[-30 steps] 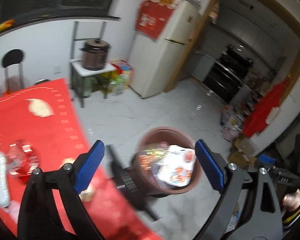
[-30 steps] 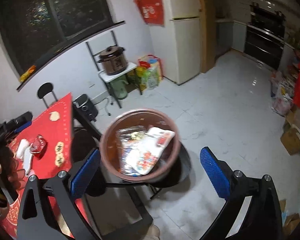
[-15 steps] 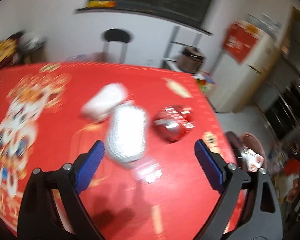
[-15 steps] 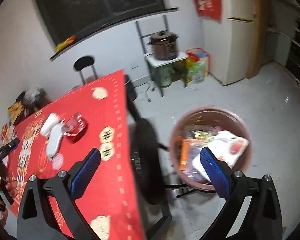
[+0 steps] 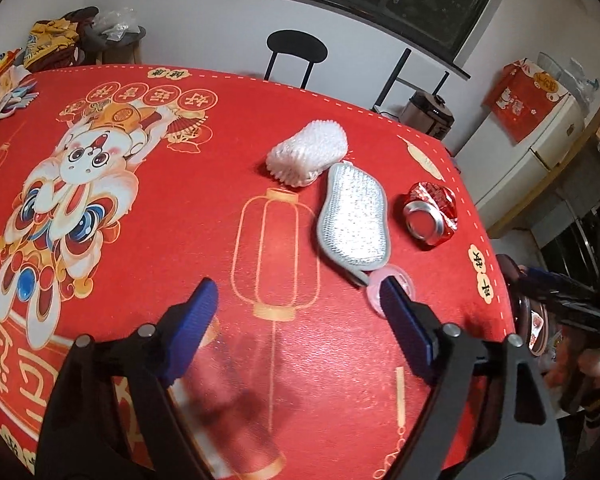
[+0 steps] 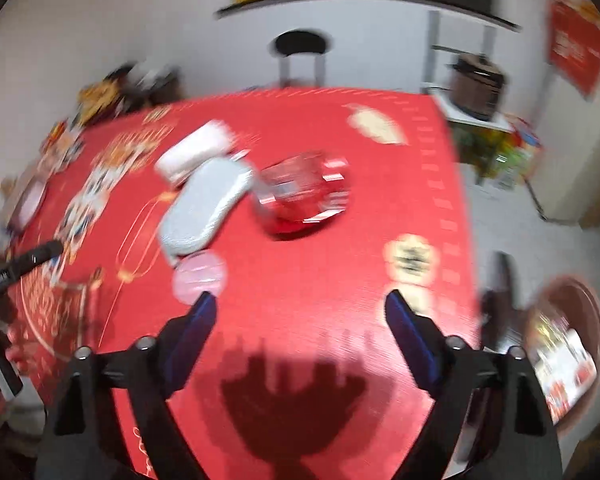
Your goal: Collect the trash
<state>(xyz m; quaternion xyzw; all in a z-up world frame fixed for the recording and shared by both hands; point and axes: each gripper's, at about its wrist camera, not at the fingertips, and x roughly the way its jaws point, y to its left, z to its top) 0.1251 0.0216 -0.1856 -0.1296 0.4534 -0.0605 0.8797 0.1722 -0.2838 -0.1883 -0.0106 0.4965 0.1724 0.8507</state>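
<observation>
On the red tablecloth [image 5: 180,240] lie a white foam net sleeve [image 5: 308,152], a silver padded pouch [image 5: 356,216], a crushed red can [image 5: 430,216] and a small pink lid [image 5: 388,286]. My left gripper [image 5: 296,300] hovers over the cloth near the pouch, its jaws closing with nothing between them. In the blurred right wrist view the pouch [image 6: 206,208], the can [image 6: 304,196] and the pink lid [image 6: 200,274] lie ahead of my right gripper [image 6: 300,308], whose jaws are closing on nothing. The brown trash bin [image 6: 568,344] holding wrappers sits off the table's right edge.
A black chair [image 5: 296,50] stands behind the table. A side table with clutter [image 5: 80,36] is at the back left. A cooker [image 5: 428,114] and a fridge [image 5: 540,148] stand to the right. The other gripper and a hand [image 6: 4,280] show at the left.
Both grippers have swung from the trash bin on the floor to over the red table. Their jaws stand a little narrower than before. The right view has become blurred.
</observation>
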